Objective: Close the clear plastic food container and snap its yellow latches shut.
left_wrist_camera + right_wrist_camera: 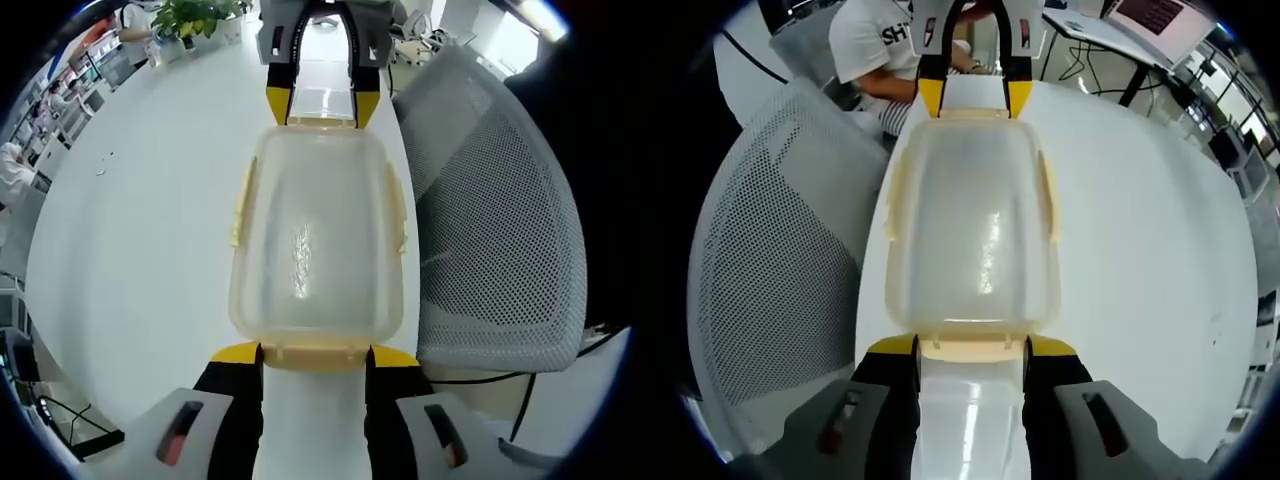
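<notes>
Premises: open-plan office; long white table (pixel 150 230); grey mesh chair (pixel 500 230) alongside; monitors (pixel 1155 15) on desks; potted plant (pixel 190 18) at table end; seated person (pixel 875 45) nearby.

1. Container (pixel 318 240) end latches: lie at the jaws, snapped or not — cannot tell.
2. Mesh chair (pixel 500 220): cut off at picture edge.
3. Seated person (pixel 875 40): head cut off by the edge.

White table (pixel 150 230), grey mesh chair (pixel 500 230), potted plant (pixel 195 18) behind.
</notes>
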The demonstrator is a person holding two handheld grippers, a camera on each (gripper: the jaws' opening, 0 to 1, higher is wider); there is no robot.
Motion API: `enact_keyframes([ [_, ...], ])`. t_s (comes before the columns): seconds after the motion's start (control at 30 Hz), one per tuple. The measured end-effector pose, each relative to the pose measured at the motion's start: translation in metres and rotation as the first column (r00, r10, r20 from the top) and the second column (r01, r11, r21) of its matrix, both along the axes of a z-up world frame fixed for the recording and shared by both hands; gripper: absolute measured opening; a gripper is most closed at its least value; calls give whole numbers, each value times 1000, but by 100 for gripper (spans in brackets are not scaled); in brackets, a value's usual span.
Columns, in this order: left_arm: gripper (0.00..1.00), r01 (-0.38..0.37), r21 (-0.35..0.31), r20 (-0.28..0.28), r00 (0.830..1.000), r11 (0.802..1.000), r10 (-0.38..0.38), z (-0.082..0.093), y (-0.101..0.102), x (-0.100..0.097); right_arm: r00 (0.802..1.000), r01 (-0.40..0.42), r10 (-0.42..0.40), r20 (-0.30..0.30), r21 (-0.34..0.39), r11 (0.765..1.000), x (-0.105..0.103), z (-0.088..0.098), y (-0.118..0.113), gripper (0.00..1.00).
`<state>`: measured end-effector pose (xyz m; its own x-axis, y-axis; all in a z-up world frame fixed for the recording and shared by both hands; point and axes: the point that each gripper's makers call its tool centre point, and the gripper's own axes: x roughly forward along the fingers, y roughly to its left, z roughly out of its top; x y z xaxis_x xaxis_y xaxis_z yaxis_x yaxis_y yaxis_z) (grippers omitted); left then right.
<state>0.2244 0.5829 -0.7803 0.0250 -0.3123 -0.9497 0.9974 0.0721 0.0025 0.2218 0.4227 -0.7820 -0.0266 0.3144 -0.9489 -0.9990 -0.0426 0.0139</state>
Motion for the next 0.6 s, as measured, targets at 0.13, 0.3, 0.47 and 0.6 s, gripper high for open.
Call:
enact_keyframes([
  [0.13,34,-5,-5,-3,1000,1000,4,1,-5,0,1000,-4,4,1,-2,1000,0,0,-5,36],
  [0.3,34,-4,-4,-4,1000,1000,4,1,-13,0,1000,-3,3,1,-4,1000,0,0,-13,36],
  [0.47,34,-1,-3,-5,1000,1000,1,1,-22,0,1000,-1,1,2,-6,1000,0,0,-23,36],
  [0.6,34,-1,-6,-6,1000,1000,1,1,-31,0,1000,3,-3,0,-5,1000,0,0,-33,36],
])
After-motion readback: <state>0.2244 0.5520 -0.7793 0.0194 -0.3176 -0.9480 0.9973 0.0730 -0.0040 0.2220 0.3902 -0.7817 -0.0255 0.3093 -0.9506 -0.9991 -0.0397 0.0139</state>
